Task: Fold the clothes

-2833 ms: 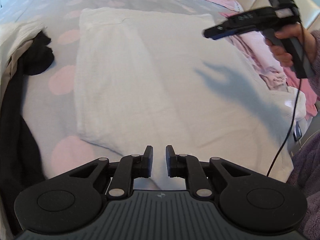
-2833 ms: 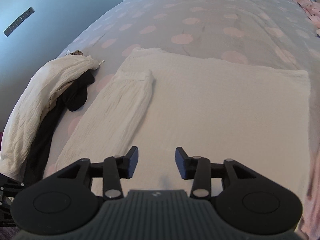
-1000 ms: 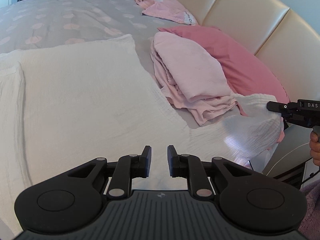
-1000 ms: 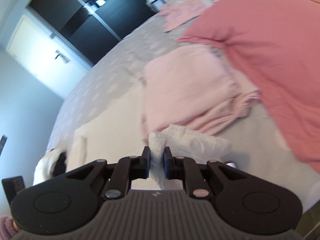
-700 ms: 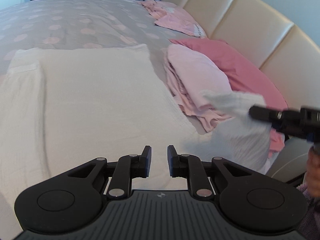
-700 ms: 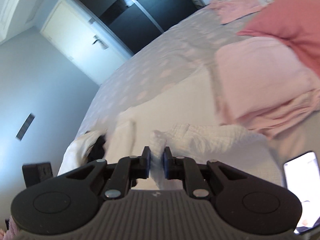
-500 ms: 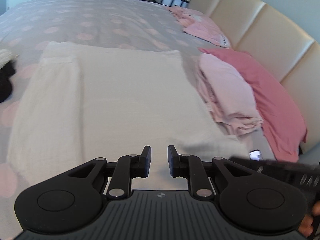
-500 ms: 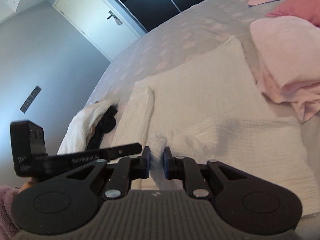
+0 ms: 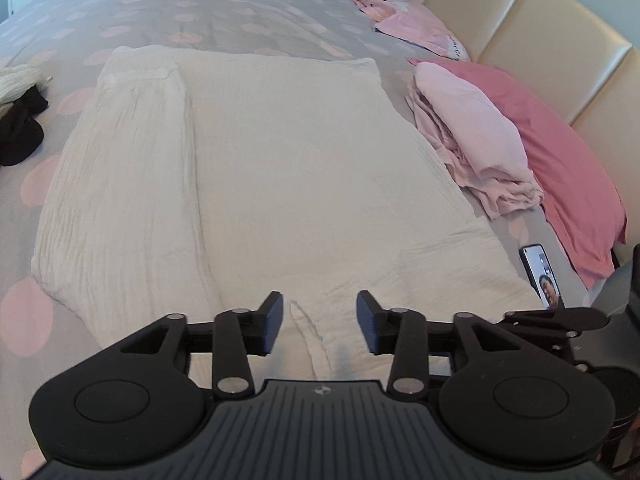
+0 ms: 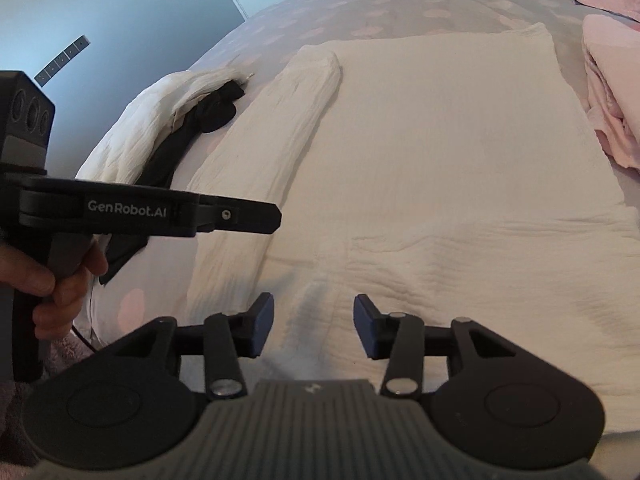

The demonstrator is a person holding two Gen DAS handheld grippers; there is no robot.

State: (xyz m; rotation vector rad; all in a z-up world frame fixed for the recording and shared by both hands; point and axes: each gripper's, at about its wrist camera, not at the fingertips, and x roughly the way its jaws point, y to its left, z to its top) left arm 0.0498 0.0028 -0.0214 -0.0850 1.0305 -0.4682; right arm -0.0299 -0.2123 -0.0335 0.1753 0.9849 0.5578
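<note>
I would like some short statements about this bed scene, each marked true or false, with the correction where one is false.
1. The white garment lies spread flat on the bed. True.
2. The right tool is clamped on a corner of the white garment. False: its jaws are opening, and the fabric only lies under the gap.
3. A folded pale pink pile lies to the right of the white garment in the left wrist view. True.
4. The phone lies on top of the white garment. False: it lies on the bed beside the garment's right edge.
5. The black garment lies on the white garment. False: it lies apart, at the bed's left side.
</note>
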